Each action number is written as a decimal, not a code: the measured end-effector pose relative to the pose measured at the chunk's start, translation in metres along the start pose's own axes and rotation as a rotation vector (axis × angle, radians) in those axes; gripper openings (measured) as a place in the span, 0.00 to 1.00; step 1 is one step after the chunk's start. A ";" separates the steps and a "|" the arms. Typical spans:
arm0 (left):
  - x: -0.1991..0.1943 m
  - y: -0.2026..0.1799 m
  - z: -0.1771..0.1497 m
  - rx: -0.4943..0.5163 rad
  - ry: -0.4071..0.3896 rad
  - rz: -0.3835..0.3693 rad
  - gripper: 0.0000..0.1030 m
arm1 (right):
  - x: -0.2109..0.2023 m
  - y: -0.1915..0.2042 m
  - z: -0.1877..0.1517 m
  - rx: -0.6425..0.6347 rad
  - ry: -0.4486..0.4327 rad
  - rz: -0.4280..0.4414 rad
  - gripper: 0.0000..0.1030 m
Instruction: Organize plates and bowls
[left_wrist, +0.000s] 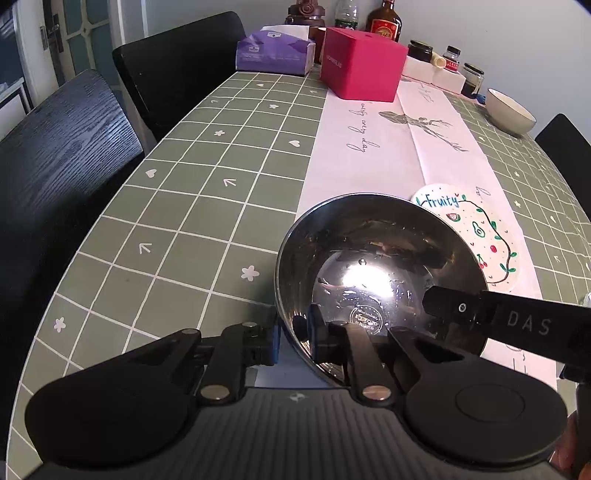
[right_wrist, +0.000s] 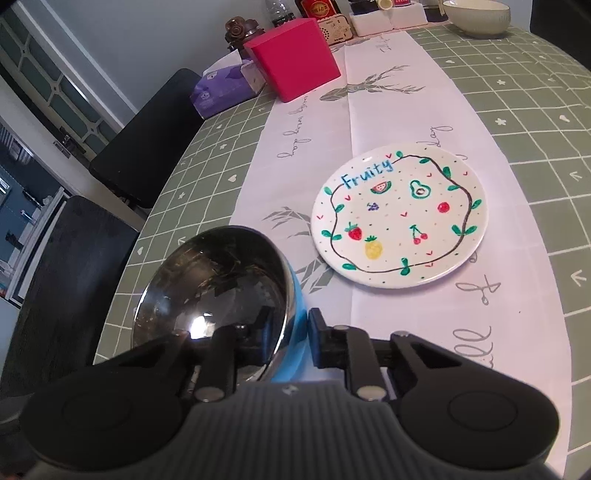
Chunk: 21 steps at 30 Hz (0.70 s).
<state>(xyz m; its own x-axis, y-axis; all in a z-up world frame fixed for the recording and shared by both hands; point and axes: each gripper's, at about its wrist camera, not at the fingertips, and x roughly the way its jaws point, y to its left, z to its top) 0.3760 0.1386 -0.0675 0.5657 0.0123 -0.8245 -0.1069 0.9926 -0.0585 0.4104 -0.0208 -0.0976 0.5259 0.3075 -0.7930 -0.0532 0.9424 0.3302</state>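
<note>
A steel bowl (left_wrist: 373, 273) (right_wrist: 218, 291) with a blue outer wall sits on the green checked tablecloth (left_wrist: 184, 206), at the edge of the white runner. My left gripper (left_wrist: 295, 339) is shut on its near rim, one pad inside and one outside. My right gripper (right_wrist: 291, 332) is shut on the rim at the bowl's right side; one of its fingers (left_wrist: 454, 306) reaches into the bowl in the left wrist view. A white plate (left_wrist: 491, 236) (right_wrist: 399, 218) painted with fruit and the word "Fruity" lies on the runner just beyond the bowl. A pale ceramic bowl (left_wrist: 509, 112) (right_wrist: 476, 16) stands at the far right.
A red box (left_wrist: 362, 62) (right_wrist: 295, 59) and a purple tissue pack (left_wrist: 273, 51) (right_wrist: 225, 88) stand at the far end, with bottles and jars (left_wrist: 384, 18) behind them. Black chairs (left_wrist: 62, 155) (right_wrist: 144, 136) line the left side of the table.
</note>
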 end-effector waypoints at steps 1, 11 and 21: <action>-0.001 0.000 0.000 0.000 -0.002 0.003 0.15 | 0.000 0.002 -0.001 -0.009 0.001 -0.010 0.16; -0.026 -0.015 -0.010 0.058 -0.030 0.035 0.16 | -0.019 0.000 -0.007 0.014 -0.003 -0.020 0.13; -0.098 -0.048 -0.025 0.125 -0.094 0.015 0.17 | -0.095 -0.003 -0.017 0.028 -0.055 -0.039 0.11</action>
<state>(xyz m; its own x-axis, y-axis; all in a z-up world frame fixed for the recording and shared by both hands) 0.3050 0.0870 0.0016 0.6399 0.0326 -0.7678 -0.0163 0.9995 0.0288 0.3460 -0.0500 -0.0322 0.5727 0.2619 -0.7768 -0.0081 0.9494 0.3141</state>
